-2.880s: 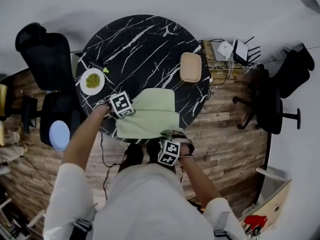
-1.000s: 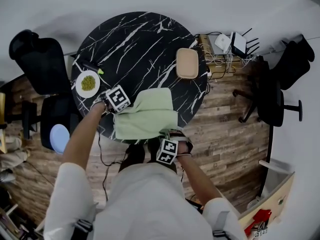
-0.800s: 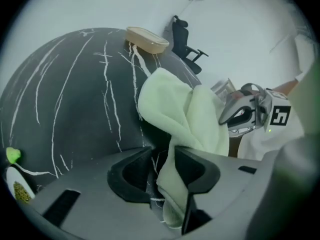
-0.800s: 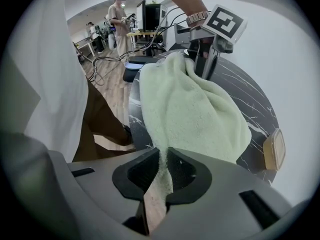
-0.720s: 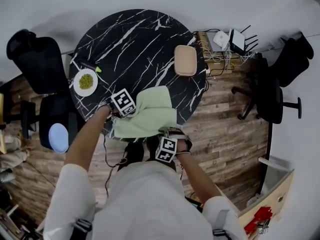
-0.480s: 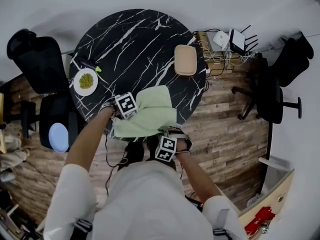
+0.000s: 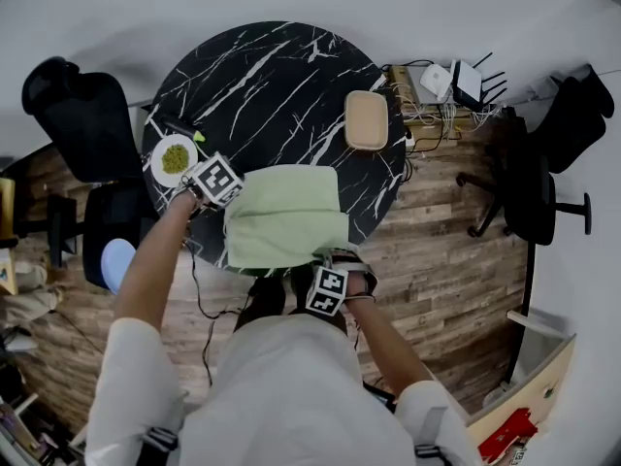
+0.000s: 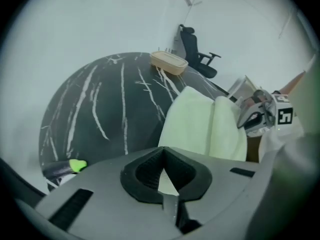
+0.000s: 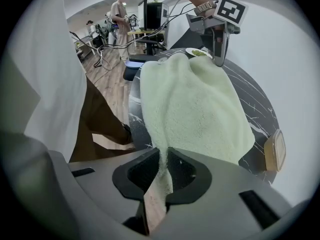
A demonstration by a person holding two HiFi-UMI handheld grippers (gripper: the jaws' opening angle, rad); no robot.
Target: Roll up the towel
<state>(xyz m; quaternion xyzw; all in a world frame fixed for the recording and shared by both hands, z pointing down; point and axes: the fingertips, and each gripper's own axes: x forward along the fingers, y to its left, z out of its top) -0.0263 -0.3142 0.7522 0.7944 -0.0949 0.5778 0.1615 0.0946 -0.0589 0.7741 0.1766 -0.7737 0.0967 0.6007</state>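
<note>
The left tool [image 7: 219,188] has swung outward, away from the middle of the towel [image 7: 286,216] and toward the left edge of the worktop [image 7: 262,85]. It now sits just beside the white plate [image 7: 175,158]. Half a second ago it stood further in, over the towel's left part, and that side was drawn inward and bunched into a narrower, slanted shape. The left side is now pulled out straight again. The cloth lies as a broad, flatter rectangle at the worktop's near edge, much as in the earliest picture.
</note>
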